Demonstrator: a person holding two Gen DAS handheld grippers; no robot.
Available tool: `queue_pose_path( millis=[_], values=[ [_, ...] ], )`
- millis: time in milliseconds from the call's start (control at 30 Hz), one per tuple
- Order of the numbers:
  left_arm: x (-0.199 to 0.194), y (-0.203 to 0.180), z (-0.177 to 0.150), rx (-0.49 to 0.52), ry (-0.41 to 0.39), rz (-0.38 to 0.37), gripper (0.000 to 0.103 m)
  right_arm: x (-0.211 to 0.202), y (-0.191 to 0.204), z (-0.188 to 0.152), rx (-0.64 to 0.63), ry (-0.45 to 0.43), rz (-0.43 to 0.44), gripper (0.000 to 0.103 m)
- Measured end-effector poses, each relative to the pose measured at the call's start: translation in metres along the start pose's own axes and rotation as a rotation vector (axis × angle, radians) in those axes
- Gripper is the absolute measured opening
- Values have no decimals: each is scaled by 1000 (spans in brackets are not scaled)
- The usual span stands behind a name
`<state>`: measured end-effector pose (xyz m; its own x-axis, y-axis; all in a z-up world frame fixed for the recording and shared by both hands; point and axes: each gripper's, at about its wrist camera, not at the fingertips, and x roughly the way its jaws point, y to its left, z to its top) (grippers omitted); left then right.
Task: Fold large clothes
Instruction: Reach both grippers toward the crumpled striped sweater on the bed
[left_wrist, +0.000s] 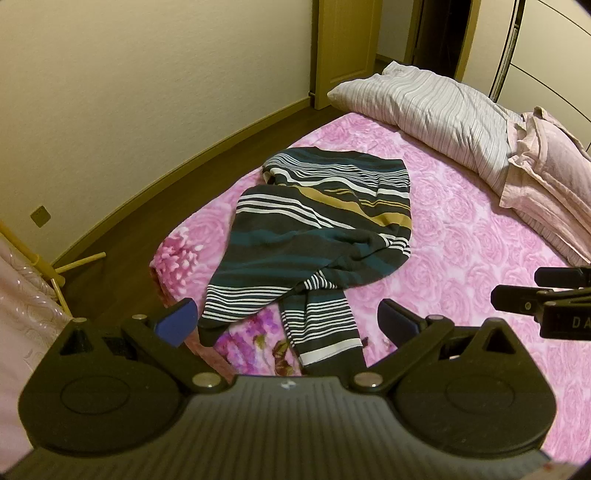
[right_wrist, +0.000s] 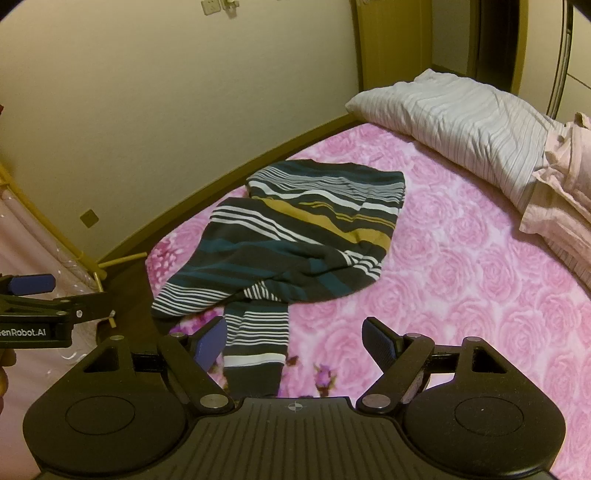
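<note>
While both tools hang over the near edge of the bed, nothing is yet gripped.

Left gripper (left_wrist: 286, 319): jaws spread as wide as they go, nothing between the pads; tilted down toward the cloth.
Right gripper (right_wrist: 295, 341): jaws apart, empty; a striped sleeve end lies just below and ahead of its left finger, not touching as far as I can tell.
Garment (left_wrist: 314, 229): one striped sweater, dark with white, teal and mustard bands, lying crumpled on the pink rose-patterned bedspread (left_wrist: 461, 258), toward the bed's left edge.
Direction from tools: straight ahead and below both; its long axis runs away from the grippers toward the pillows, slanting a little to the right.
Near ends: two sleeve-like parts (left_wrist: 321, 328) point back at the tools, one reaching left to the bed edge, one toward the middle.
Nearer hand: each has a sleeve end close; the left seems better placed for the outer one, the right for the inner.
Count: two grippers, one sweater, one striped pillow (left_wrist: 436, 110), one pink bundle of bedding (left_wrist: 546, 166) beside it.
Judged step: start, spreading not begun.
</note>
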<state>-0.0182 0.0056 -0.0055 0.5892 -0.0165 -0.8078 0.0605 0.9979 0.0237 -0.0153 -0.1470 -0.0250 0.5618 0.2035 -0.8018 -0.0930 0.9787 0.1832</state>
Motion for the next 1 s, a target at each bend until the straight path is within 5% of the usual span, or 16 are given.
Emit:
queue_pose_path(
  millis=[567,767,1000],
  values=[
    [37,43,18,-25,42,60,102,48,-5,13,-196,30,54,77],
    [99,83,34,69,76,19,102,97,26,26,-329,41,45,77],
    [195,115,67,255,114,-116,102,207,58,37,-444,142,-13,77]
  ],
)
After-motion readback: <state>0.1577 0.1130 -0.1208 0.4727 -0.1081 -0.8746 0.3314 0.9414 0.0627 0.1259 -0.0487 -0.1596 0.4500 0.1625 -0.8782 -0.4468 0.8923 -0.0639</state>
